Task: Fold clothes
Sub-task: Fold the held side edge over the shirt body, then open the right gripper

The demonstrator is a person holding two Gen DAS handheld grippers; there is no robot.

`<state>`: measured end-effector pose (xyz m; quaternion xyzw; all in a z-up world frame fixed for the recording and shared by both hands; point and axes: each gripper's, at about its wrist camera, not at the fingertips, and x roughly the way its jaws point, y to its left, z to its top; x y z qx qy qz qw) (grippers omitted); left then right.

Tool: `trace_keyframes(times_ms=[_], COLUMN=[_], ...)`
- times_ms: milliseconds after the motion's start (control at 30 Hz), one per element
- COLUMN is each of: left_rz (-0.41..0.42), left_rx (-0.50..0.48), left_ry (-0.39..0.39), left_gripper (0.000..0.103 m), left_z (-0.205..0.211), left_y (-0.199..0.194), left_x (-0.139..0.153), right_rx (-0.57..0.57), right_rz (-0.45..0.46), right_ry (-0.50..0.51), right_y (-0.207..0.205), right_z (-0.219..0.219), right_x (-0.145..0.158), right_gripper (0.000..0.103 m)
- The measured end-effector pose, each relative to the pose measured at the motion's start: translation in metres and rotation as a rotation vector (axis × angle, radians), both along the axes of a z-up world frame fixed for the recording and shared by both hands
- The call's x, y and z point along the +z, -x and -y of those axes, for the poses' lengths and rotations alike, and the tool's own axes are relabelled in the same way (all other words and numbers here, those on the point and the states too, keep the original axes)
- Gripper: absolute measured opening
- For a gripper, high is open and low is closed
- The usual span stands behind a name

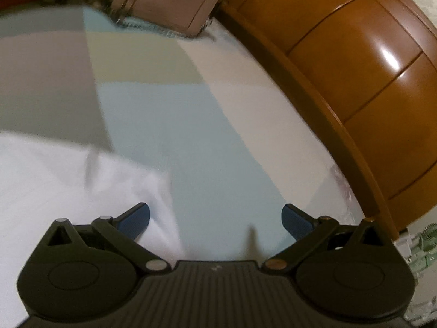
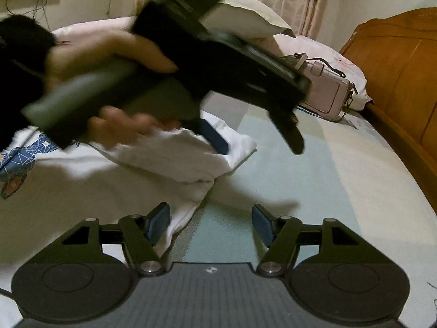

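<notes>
**Two grippers, nothing held, white garment off to the left**

Both sets of jaws are spread wide with nothing between the pads, so no cloth is held right now

Going left to right in the right wrist view: far left there's a blue patterned fabric point(image 2: 19, 155), then the white garment point(image 2: 90, 191) lying flat on the bed sheet point(image 2: 314, 177), with a folded flap on top ending in a corner that points right. The person's hand point(image 2: 109, 63) carries the left gripper point(image 2: 259, 139) over that flap, tilted down, one blue pad just above the cloth and the other finger out past the edge, over bare sheet. Can't tell if the pad actually touches, it's blurry

Closer in, the right gripper point(image 2: 210, 224) sits with its left pad over the garment's near edge and its right pad over sheet. Further right is a pink bag point(image 2: 327, 95) and the wooden headboard point(image 2: 396, 82)

From the left wrist view the cloth lies down-left of the left gripper's fingers. My guess: next grab means shifting left onto the fabric, and the left one is nearer the flap corner
</notes>
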<state>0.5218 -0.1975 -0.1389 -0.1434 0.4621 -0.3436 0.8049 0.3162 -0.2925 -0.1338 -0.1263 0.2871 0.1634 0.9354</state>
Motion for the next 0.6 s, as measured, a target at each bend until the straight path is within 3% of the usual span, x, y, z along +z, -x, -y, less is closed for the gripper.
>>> trace_keyframes(times_ms=[133,200,300,467,600], left_rz=[0.019,0.038,0.07,-0.004,-0.103], left_rx=[0.019,0.012,-0.009,-0.022,-0.009], left_ry=[-0.035,-0.073,-0.07,0.021,0.086], left_gripper=[0.102,0.102,0.102,0.102,0.102], left_z=[0.015,0.017,0.006,-0.024,-0.019], left_y=[-0.014,-0.009,0.014,0.055,0.049], left_x=[0.004,0.014,0.027,0.027,0.004], right_rx=[-0.003,-0.003,0.0,0.001,0.009], right_rz=[-0.003,0.003,0.019,0.031,0.023], right_ry=[-0.005,0.001,0.006,-0.003,0.009], right_y=[-0.002,-0.001,0.003,0.006,0.006], right_z=[0.002,0.001,0.001,0.003,0.001], right_x=[0.0,0.001,0.003,0.006,0.003], right_gripper=[0.071,0.071,0.073,0.078,0.078])
